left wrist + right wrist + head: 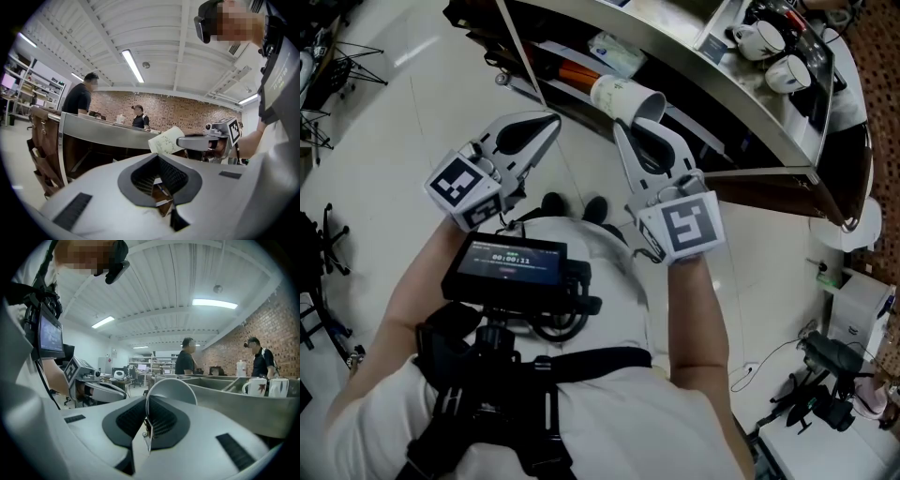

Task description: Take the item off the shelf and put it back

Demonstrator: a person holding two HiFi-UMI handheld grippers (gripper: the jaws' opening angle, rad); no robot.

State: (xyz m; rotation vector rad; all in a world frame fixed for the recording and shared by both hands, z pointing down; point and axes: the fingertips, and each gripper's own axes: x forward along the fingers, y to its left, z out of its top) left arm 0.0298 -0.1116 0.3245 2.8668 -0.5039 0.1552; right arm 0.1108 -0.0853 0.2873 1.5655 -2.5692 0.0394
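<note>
The right gripper (642, 131) has its jaws clamped on the rim of a white paper cup (622, 97). It holds the cup tilted in the air, just near the shelf (567, 54) under the steel counter (741, 103). To its left, the left gripper (548, 127) has its jaws closed on nothing.

Left gripper: the pale grey two-jaw gripper with dark pads (549, 124) has its jaws closed together with nothing between them. Its tips point forward and angle in toward the other gripper.
Right gripper: the matching pale grey gripper (628, 129) has its jaws pinched on the rim of a white paper cup (623, 97), which it holds out forward at its tips.
Marker cubes: the cubes with black-and-white squares sit at the rear of each gripper, facing up.
Left forearm: the bare forearm (412, 291) is bent and reaches forward.
Right forearm: the bare forearm (698, 309) is stretched forward.
Spacing: the grippers are side by side, near each other but not touching.
</note>
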